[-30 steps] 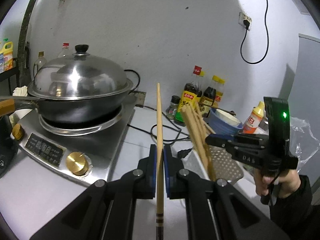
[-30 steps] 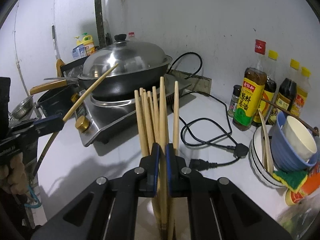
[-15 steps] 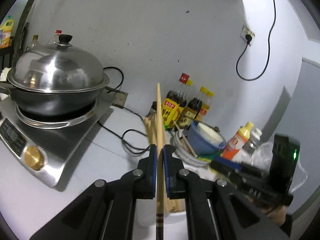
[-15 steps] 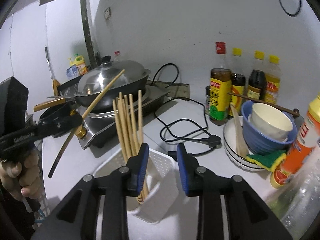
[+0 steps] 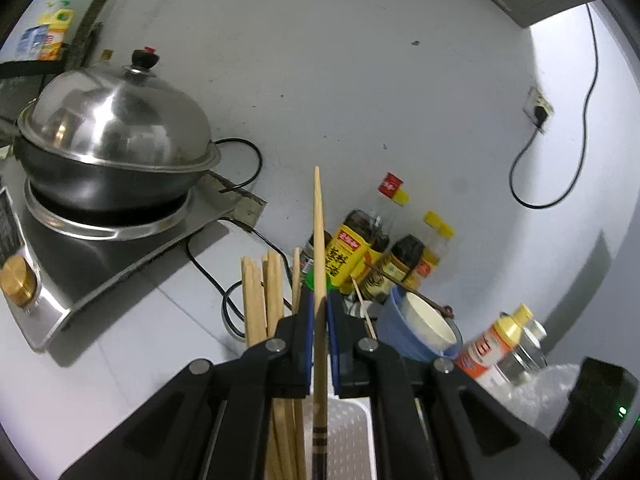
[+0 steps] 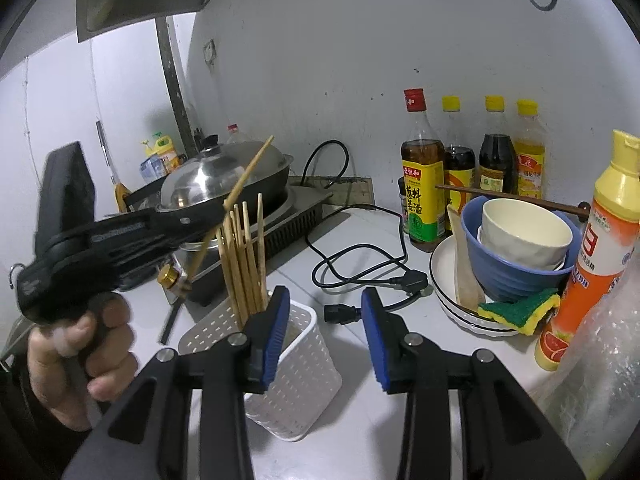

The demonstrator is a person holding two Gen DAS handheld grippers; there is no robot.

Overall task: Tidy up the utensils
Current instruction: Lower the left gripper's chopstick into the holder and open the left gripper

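One wooden chopstick (image 5: 319, 240) is being pinched between the left gripper's (image 5: 319, 320) fingers, its long axis running along them, tapered tip pointing forward above the white perforated plastic holder (image 6: 298, 364) where more chopsticks (image 6: 244, 260) are standing. The right gripper's (image 6: 326, 336) fingers are hovering spread beside that holder.

Lidded wok (image 5: 108, 136) on cooker at 10 o'clock; sauce bottles (image 6: 424, 176), blue bowl (image 6: 516, 268), sponge (image 6: 520, 310) at 3 o'clock.

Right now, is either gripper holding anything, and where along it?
The left gripper clamps one chopstick nearer its banded lower end than its tip. The right gripper is open, holding nothing.
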